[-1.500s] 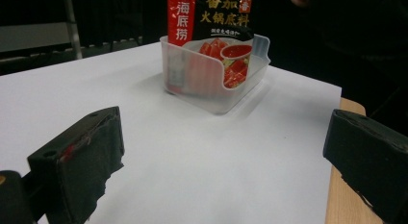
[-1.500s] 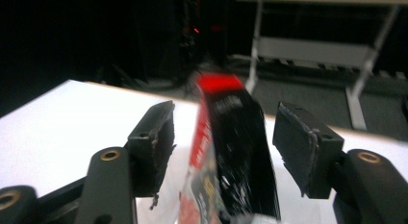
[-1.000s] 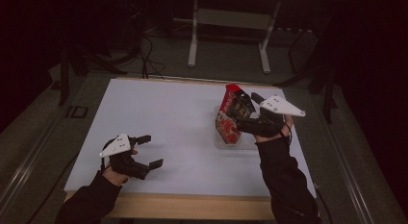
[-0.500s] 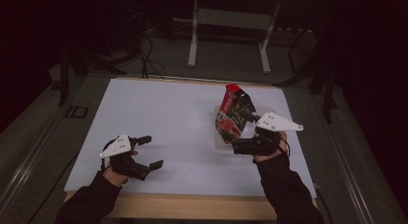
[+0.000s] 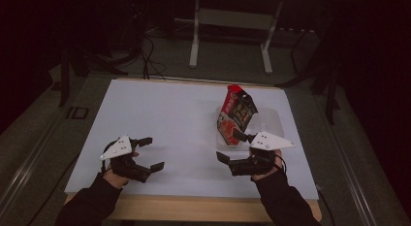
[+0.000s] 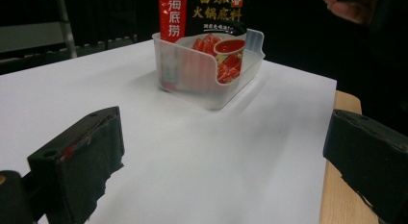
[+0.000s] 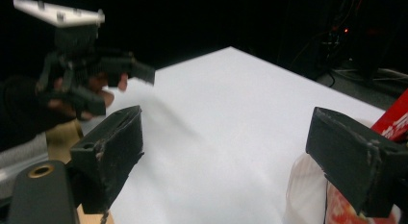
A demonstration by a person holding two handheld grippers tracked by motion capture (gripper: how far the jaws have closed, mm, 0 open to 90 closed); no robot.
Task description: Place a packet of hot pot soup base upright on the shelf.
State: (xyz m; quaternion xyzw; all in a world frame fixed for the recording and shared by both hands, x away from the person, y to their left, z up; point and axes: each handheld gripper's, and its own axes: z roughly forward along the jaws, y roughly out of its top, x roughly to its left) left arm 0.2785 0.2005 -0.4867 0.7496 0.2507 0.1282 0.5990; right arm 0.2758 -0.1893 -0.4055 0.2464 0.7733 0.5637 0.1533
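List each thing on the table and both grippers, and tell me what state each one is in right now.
Sauce packet: upright, leaning, standing in the tub.
Clear plastic tub: on the table, holding the packet.
Left gripper: open, holding nothing.
Right gripper: open, holding nothing, beside the tub.
Table: covered by a white sheet.

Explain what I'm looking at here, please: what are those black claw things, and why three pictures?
No robot here: a person holds a hand tool in each hand, the left gripper and right gripper, each with two black jaws. One picture comes from a camera above the white table; the other two come from small cameras riding on each gripper, looking out between its jaws. On the table stands a clear plastic tub with a red and black food packet upright inside. Both grippers are open and hold nothing.
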